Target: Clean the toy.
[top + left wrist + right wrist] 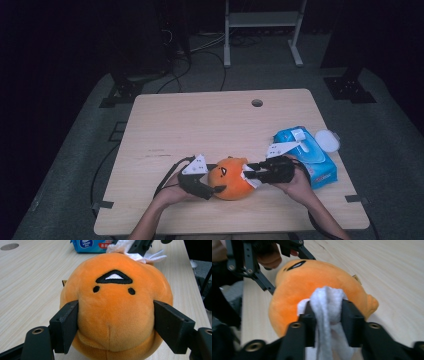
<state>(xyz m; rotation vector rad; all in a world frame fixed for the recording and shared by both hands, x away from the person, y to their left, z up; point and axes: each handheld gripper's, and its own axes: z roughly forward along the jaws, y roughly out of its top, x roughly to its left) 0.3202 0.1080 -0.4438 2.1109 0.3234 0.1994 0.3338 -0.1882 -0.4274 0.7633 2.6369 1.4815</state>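
An orange round plush toy (231, 179) with a stitched face lies near the front edge of the wooden table (200, 120). My left gripper (116, 317) is shut on it, one pad pressing into each side of the plush toy (115, 307). From the right, my right gripper (248, 175) is shut on a bunched white wipe (327, 305), which rests against the plush toy (294, 287). In the left gripper view the wipe (150, 257) shows at the toy's far side. A hand holds each gripper.
A blue pack of wet wipes (310, 155) lies at the table's right edge, with a round white lid (327, 140) beside it. A cable hole (257, 103) sits near the far edge. Beyond the table are a dark floor, cables and a white stand.
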